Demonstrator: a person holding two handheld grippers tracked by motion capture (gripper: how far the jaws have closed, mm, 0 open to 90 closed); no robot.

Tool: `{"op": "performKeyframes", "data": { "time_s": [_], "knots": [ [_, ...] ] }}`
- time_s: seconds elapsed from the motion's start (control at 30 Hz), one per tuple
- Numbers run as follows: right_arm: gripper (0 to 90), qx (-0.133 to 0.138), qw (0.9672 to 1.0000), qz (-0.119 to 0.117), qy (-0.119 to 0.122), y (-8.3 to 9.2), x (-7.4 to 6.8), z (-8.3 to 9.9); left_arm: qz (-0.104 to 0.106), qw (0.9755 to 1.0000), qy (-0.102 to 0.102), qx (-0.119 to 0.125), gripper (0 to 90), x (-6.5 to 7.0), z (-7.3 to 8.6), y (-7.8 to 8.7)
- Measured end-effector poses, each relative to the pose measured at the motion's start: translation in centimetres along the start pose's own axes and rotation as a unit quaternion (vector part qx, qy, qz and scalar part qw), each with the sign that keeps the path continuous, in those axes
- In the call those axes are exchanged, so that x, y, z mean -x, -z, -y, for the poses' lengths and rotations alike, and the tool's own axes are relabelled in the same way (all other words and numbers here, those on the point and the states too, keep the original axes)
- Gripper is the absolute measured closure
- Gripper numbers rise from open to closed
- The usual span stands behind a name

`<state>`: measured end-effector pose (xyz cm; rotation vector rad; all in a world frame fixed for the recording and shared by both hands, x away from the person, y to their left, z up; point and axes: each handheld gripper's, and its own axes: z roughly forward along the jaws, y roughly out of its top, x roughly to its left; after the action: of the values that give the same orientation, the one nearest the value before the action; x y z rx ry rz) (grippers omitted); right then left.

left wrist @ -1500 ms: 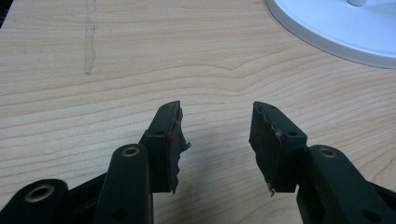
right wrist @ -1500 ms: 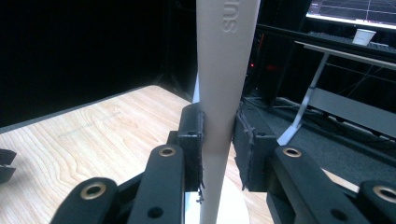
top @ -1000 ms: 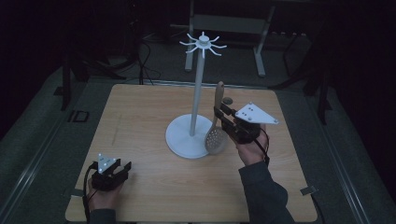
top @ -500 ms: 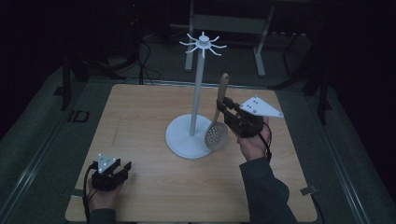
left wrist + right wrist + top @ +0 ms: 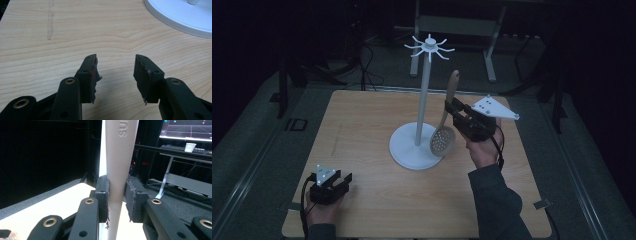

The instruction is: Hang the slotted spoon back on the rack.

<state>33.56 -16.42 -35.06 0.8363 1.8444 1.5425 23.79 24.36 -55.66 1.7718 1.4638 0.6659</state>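
A beige slotted spoon [image 5: 443,141] hangs upright, bowl down, just right of the white hook stand [image 5: 424,100], over the edge of its round base [image 5: 408,150]. My right gripper [image 5: 450,108] is shut on the spoon's handle about halfway up. In the right gripper view the handle [image 5: 120,150] runs up between the two pads of that gripper [image 5: 117,195]. The stand's ring of hooks [image 5: 430,46] is above the handle's tip. At the table's near left corner my left gripper [image 5: 345,179] rests on the wood. Its jaws stand open with nothing between them [image 5: 116,67].
The wooden table [image 5: 362,125] has bare board on its left half. The stand's white base [image 5: 180,15] lies ahead and to the right of the left gripper. Behind the table are a metal desk frame [image 5: 492,50] and cables; a monitor [image 5: 190,128] and paper cup [image 5: 190,147] sit farther off.
The right hand has lifted the spoon a little and set it more upright, with the handle tip now higher beside the pole. The left gripper has stayed where it was.
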Motion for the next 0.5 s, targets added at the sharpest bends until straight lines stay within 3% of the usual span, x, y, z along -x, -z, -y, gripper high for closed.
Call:
{"op": "performKeyframes", "data": {
  "time_s": [0.5],
  "knots": [
    [73.7, 0.007, 1.0, 0.001, -0.004, -0.08, 0.31, -1.03, -0.001, 1.0, 0.001, 0.0, 53.9, -0.01, -0.01, 0.0]
  ]
}}
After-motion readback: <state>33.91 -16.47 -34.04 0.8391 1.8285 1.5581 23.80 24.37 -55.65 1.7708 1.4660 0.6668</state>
